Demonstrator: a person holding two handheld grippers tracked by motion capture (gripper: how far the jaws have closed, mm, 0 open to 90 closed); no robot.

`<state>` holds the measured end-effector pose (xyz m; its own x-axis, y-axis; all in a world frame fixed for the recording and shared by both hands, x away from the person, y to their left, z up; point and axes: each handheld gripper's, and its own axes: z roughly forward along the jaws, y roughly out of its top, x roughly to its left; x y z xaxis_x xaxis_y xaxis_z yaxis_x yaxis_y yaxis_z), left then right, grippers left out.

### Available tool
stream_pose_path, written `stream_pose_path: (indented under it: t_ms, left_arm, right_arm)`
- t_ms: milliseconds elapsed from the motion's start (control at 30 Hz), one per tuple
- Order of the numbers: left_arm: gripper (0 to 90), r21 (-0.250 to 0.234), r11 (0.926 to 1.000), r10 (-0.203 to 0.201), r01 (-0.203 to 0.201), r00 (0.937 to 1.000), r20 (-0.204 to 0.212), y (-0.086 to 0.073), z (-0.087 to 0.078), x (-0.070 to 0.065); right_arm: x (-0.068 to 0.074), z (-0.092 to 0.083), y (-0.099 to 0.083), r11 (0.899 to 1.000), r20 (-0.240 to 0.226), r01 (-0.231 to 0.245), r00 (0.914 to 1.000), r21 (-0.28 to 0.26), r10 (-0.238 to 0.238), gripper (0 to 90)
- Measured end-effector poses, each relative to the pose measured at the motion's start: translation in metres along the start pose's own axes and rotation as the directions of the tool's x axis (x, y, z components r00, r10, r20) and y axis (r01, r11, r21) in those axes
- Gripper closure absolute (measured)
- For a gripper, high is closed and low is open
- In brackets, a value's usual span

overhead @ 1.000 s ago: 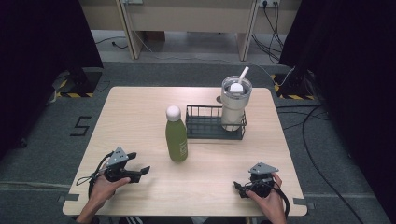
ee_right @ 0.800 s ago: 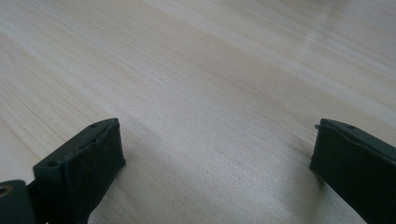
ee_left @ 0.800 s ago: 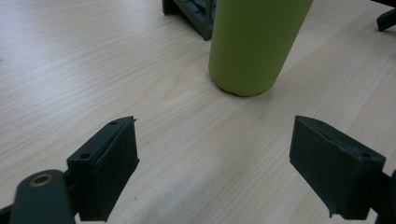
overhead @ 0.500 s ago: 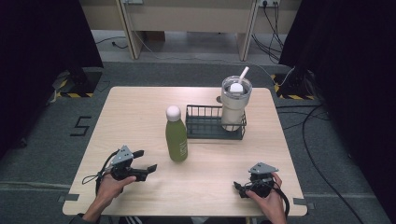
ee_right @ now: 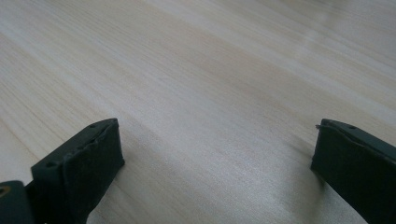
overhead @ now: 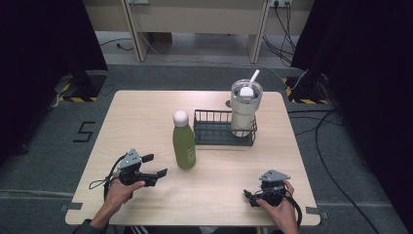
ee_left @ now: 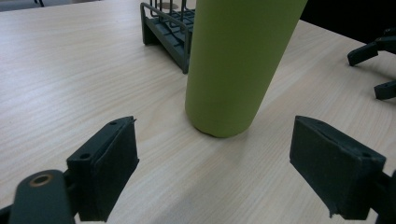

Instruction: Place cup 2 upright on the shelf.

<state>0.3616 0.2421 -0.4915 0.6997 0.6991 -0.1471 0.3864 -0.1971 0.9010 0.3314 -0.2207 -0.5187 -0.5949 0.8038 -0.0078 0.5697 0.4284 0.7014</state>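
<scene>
The bottle (overhead: 184,141) is a tall, matte olive-green cylinder with a rounded white cap, standing upright on the table (overhead: 146,122); in the left gripper view its smooth green wall (ee_left: 236,65) rises just ahead of the jaws and centred between them, not touching either. The left gripper (overhead: 157,165) has its jaws spread wide and released, holding nothing, with the rack (ee_left: 170,28) beyond the bottle. The right gripper (overhead: 251,197) rests well apart from the bottle, its jaws also parted over bare wood and empty
</scene>
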Motion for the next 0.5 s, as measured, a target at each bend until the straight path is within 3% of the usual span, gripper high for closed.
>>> stream_pose_path:
  t_ms: [500]
  left_arm:
    - [14.8, -0.024, 0.9995, 0.021, -0.021, 0.9996, 0.018, 0.01, 0.016, -0.007]
  right_arm:
    - [0.0, 0.0, 0.0, 1.0, 0.001, -0.002, 1.0, 0.001, 0.002, 1.7]
